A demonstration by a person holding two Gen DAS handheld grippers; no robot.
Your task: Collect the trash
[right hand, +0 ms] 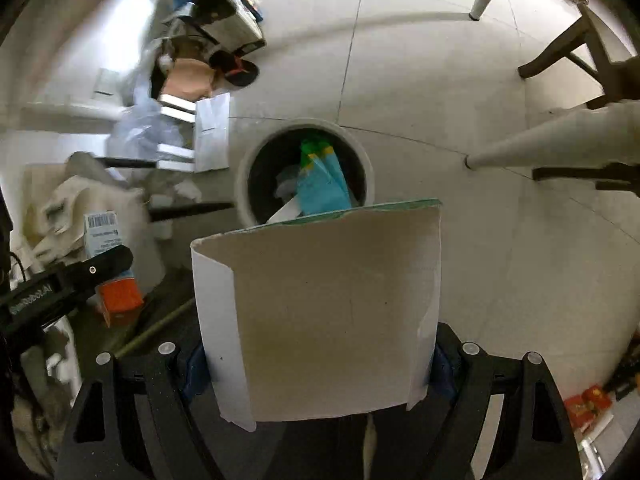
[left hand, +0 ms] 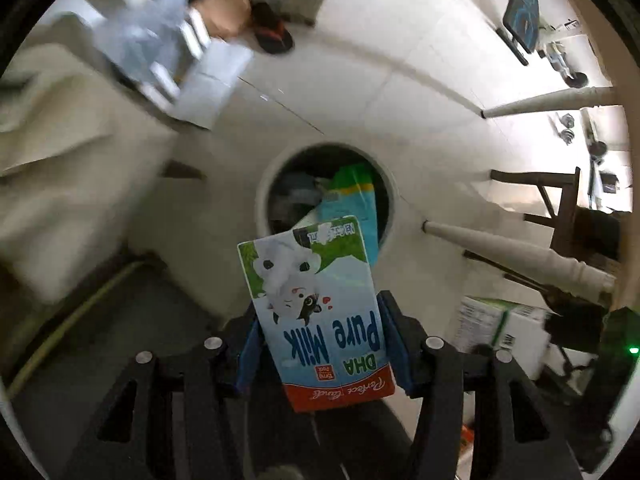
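Observation:
My left gripper [left hand: 322, 344] is shut on a blue and white "DHA Pure Milk" carton [left hand: 316, 312], held upside down above the floor, just short of a round white trash bin [left hand: 264, 184]. The bin holds a blue and green packet [left hand: 356, 196] and crumpled paper. My right gripper [right hand: 320, 360] is shut on a flattened grey cardboard box [right hand: 320, 312], held over the near rim of the same bin [right hand: 370, 172]. In the right wrist view the left gripper with the milk carton [right hand: 108, 268] shows at the far left.
Pale tiled floor [right hand: 440, 80] surrounds the bin. White tapered table legs [left hand: 516, 256] and dark chair legs [right hand: 560, 52] stand to the right. Loose bags, boxes and a sandal [right hand: 236, 70] lie beyond the bin on the left. Crumpled beige cloth [right hand: 92, 200] lies at left.

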